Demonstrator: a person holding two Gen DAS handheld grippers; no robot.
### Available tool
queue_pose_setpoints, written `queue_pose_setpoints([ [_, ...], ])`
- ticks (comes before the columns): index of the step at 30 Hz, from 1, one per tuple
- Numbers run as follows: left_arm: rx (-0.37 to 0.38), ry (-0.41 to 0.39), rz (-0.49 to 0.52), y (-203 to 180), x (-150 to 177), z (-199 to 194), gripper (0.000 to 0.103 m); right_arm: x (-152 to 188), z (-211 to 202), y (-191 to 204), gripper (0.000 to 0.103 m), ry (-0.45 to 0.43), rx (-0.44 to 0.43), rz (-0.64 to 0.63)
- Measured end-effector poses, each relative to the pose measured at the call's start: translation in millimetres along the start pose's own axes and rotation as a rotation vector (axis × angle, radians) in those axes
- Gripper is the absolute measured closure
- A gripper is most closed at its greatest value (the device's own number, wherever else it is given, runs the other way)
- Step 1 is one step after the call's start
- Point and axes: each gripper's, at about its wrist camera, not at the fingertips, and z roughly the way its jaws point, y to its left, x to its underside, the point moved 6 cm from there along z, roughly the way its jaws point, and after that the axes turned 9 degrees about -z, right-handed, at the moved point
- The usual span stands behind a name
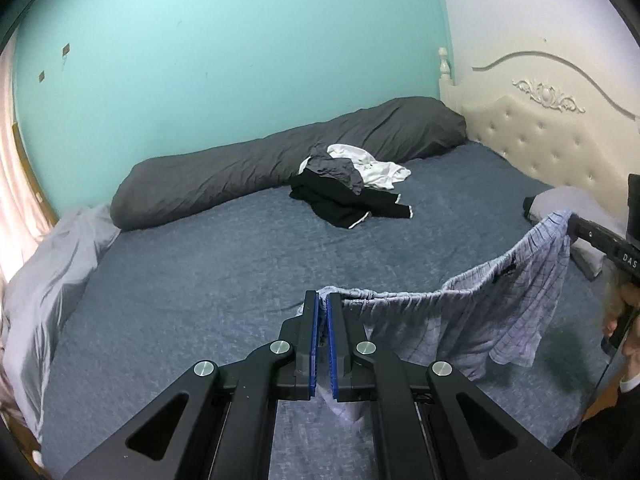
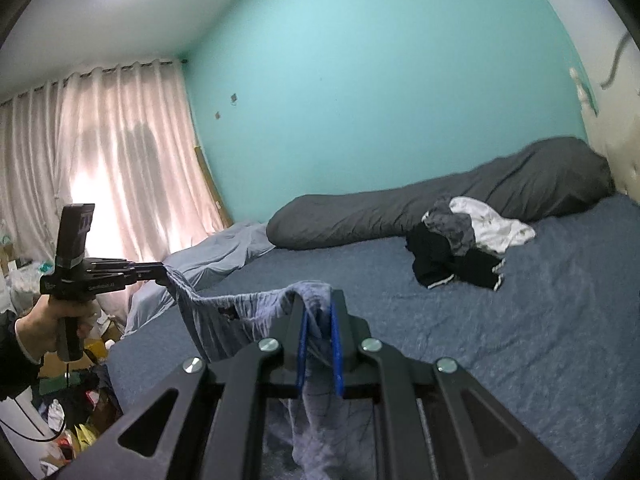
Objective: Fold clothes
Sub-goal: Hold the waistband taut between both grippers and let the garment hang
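While its lower half hung partly hidden behind the black frames, one checked pair of shorts stretched above the bed between two grippers, left gripper and right gripper, jaws clenched on its waistband; three garments lay heaped beyond.

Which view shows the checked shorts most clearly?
The left wrist view: the checked shorts hang spread by the waistband between both grippers. In the right wrist view the right gripper hides much of them.

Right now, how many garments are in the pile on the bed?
3 visible: a black garment in front, a grey one on top, a white one toward the headboard. More may be hidden underneath.
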Motion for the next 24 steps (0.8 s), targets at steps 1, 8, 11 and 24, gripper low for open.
queue_pose_setpoints([
  [1, 0.001, 0.003, -0.006, -0.7, 1.5, -0.3, 0.099, -0.6, -1.9, 1.0, 0.093, 0.003, 0.0, -0.004],
  [8, 0.002, -0.004, -0.031, -6.0, 12.8, -11.1, 0.099, 5.1, -15.7, 9.0, 0.093, 0.053, 0.0, -0.003],
  [11, 0.005, -0.006, -0.041, -6.0, 15.3, -19.8, 0.099, 0.1, -25.4, 18.2, 0.093, 0.049, -0.006, -0.022],
  [24, -0.016, 0.031, -0.064, 8.1, 35.1, -30.2, 0.099, 0.9, -35.6, 37.5, 0.093, 0.058, -0.03, -0.041],
])
